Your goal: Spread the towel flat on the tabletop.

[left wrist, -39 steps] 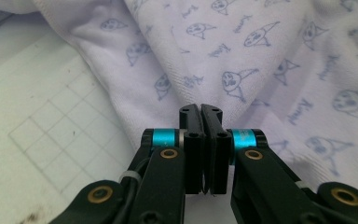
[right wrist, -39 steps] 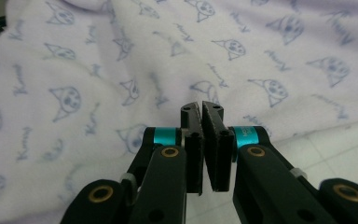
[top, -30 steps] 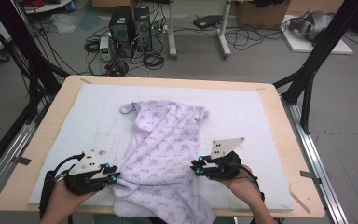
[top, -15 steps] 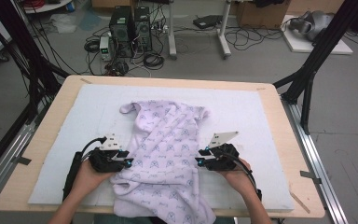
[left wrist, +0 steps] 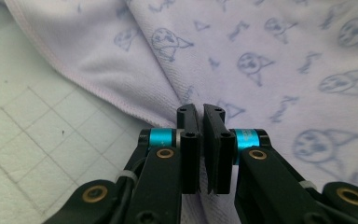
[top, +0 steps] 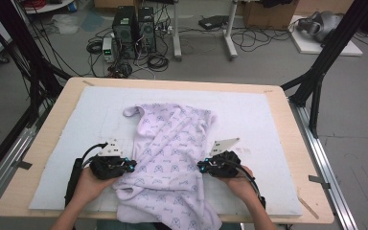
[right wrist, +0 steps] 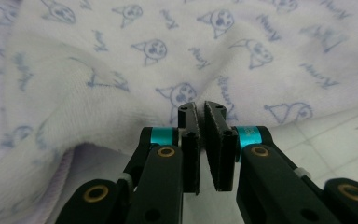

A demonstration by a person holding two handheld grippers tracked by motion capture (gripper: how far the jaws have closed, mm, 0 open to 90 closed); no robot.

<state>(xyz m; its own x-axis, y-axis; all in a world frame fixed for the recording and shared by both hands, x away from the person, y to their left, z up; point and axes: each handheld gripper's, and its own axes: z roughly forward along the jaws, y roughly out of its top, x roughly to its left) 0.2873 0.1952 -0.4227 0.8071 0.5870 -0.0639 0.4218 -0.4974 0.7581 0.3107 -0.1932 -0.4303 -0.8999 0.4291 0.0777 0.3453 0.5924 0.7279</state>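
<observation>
Two grippers pinch the side edges of a lilac printed garment (top: 170, 158) on a padded worktop (top: 278, 124).

Both sets of jaws have just been closing: the left gripper (top: 130, 164) is now clamped on a fold at the cloth's left edge, and the right gripper (top: 202, 166) on a fold at its right edge. The garment lies crumpled down the middle of the worktop, its near end spilling over the front edge between the person's forearms. A pale mat (top: 91, 120) with a faint grid covers the wooden top, whose bare rim shows all round. Beyond the far edge, on a grey floor (top: 268, 62), stand two computer towers (top: 134, 26) among tangled cables, with black frame struts (top: 316, 81) at both sides.
</observation>
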